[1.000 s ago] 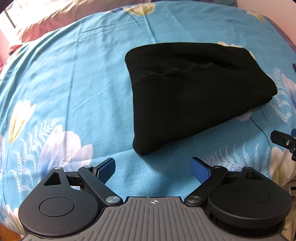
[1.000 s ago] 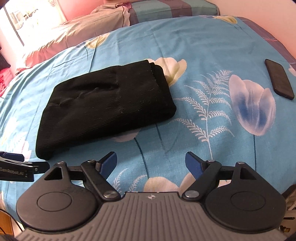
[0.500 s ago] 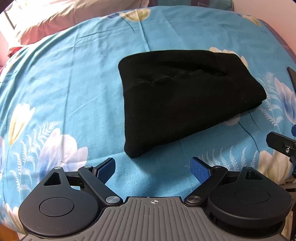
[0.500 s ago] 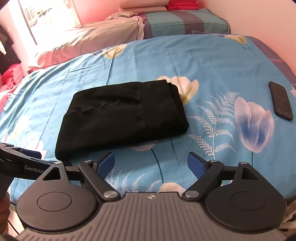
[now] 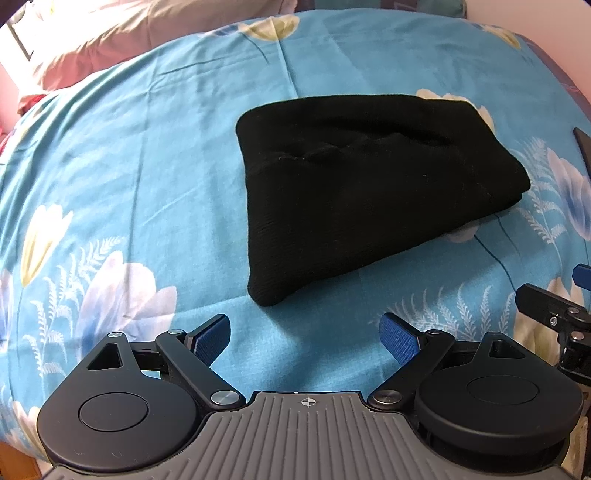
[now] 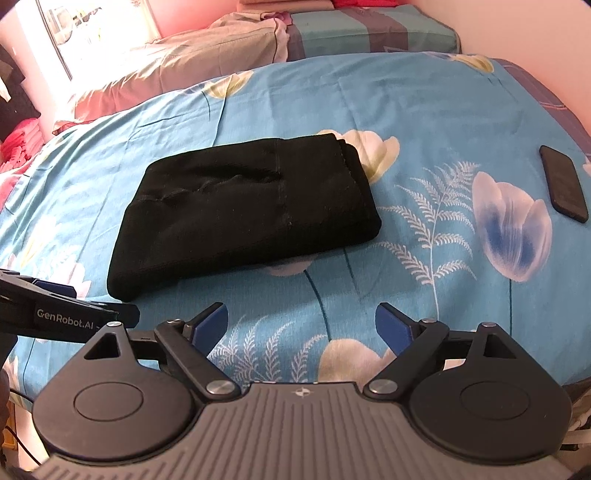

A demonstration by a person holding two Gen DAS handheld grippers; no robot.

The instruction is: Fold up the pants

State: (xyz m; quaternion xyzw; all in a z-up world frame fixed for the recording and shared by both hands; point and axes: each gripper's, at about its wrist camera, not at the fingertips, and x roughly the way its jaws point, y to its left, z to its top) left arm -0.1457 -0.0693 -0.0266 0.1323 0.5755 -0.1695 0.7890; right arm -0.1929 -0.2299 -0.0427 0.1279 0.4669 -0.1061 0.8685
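- The black pants [image 5: 362, 192] are lying folded into a thick, roughly wedge-shaped bundle on the bed sheet [image 5: 147, 166], near the middle of the bed.
- The fabric is looking like a fine ribbed knit, matte, with a shallow crease running across its top face and stacked layers showing at its right edge in the right wrist view [image 6: 243, 210].
- The sheet is spreading out smooth and bright blue around the pants, printed with pale tulips and white fern fronds, with faint fold lines in the cotton.
- The left claw [image 5: 306, 338] is hanging just in front of the near tip of the pants, its blue textured pads [image 5: 212, 338] standing wide apart with only sheet between them; it is released and touching nothing.
- The right claw [image 6: 301, 326] is hovering in front of the pants' near long edge, its blue pads [image 6: 393, 326] also spread wide and gripping nothing.
- A flat black phone [image 6: 563, 182], rectangular with rounded corners, is lying on the sheet well to the right of the pants.
- Beige-pink bedding [image 6: 177, 70] is lying rumpled behind the pants at the head of the bed, beside a striped teal pillow [image 6: 369, 35].
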